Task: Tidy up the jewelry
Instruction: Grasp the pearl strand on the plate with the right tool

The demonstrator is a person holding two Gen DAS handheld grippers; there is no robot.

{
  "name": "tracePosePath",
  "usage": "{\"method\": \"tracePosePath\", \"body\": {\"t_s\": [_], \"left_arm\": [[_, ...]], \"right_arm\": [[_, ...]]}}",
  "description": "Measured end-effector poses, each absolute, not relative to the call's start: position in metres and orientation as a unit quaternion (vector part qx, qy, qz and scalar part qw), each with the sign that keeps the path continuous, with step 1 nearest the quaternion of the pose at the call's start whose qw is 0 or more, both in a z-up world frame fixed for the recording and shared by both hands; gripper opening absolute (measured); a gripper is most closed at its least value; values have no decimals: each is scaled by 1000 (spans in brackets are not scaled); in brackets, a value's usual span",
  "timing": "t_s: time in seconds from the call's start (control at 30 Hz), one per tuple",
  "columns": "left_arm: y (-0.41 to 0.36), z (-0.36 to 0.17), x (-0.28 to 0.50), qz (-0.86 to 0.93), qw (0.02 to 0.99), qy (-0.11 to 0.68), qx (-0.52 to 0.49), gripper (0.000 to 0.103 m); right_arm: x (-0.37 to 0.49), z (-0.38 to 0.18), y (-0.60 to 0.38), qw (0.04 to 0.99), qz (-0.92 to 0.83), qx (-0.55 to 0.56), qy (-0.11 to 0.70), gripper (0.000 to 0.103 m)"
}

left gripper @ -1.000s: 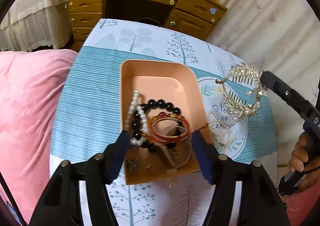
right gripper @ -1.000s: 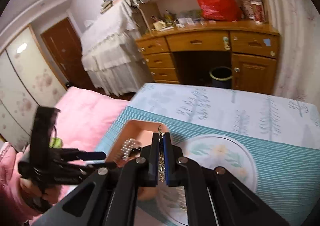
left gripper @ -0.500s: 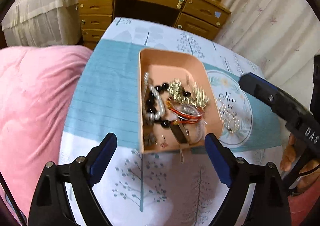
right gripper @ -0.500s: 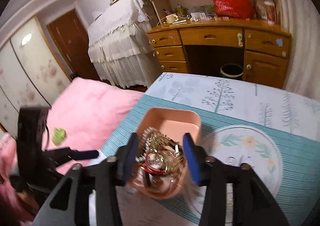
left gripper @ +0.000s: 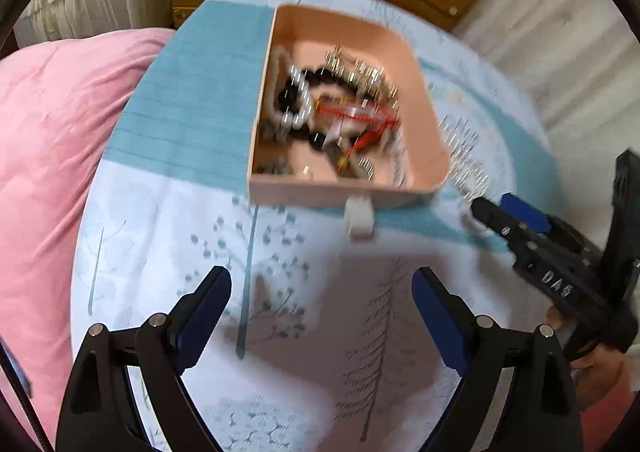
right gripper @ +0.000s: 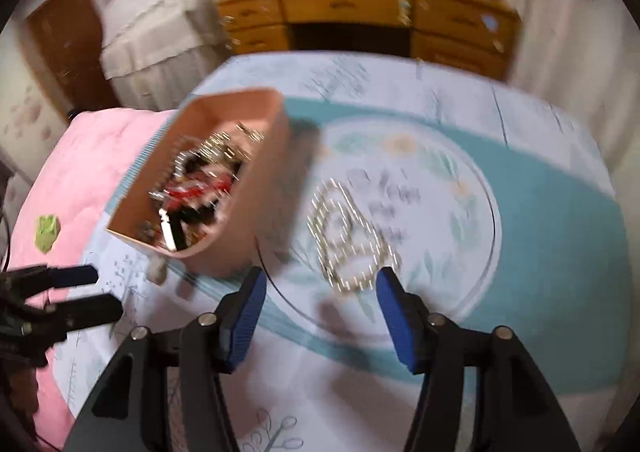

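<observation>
Both tools, left (left gripper: 321, 284) and right (right gripper: 319, 284), were spread apart and empty; the pink tray (left gripper: 416, 64) (full of jewelry) sat beside a pearl necklace (right gripper: 348, 236) on the worktop (left gripper: 320, 332).

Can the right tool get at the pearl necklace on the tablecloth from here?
Probably yes. The right tool is open, and the pearl necklace lies loose on the tablecloth just ahead of its fingers, beside the pink tray. Nothing sits between them, though blur hides detail.

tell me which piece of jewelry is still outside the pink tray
The pearl necklace lying looped on the round printed emblem of the tablecloth, just ahead of the open right gripper. The other pieces are piled inside the pink tray.
</observation>
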State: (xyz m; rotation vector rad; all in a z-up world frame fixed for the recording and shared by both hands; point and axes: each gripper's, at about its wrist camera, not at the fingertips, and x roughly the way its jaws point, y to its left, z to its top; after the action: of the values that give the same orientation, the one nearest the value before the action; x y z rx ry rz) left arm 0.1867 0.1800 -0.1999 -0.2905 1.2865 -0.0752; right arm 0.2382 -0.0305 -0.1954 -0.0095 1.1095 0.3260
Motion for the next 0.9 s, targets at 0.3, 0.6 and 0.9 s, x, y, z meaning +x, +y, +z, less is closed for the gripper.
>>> {"method": "tracePosePath", "body": {"t_s": [0.3,0.6,0.9], "left_arm": [[163,-214,188,-17,778,620,-101,91],[181,-219,188,5,779,619,-106,91],[200,-219,189,11,780,617,-103,91]], "right_arm": [[242,-217,-30,852,69,-3,520,67],[261,-222,-8,861,40,-36,505,69],[279,-215,0,847,57,-41,527,13]]}}
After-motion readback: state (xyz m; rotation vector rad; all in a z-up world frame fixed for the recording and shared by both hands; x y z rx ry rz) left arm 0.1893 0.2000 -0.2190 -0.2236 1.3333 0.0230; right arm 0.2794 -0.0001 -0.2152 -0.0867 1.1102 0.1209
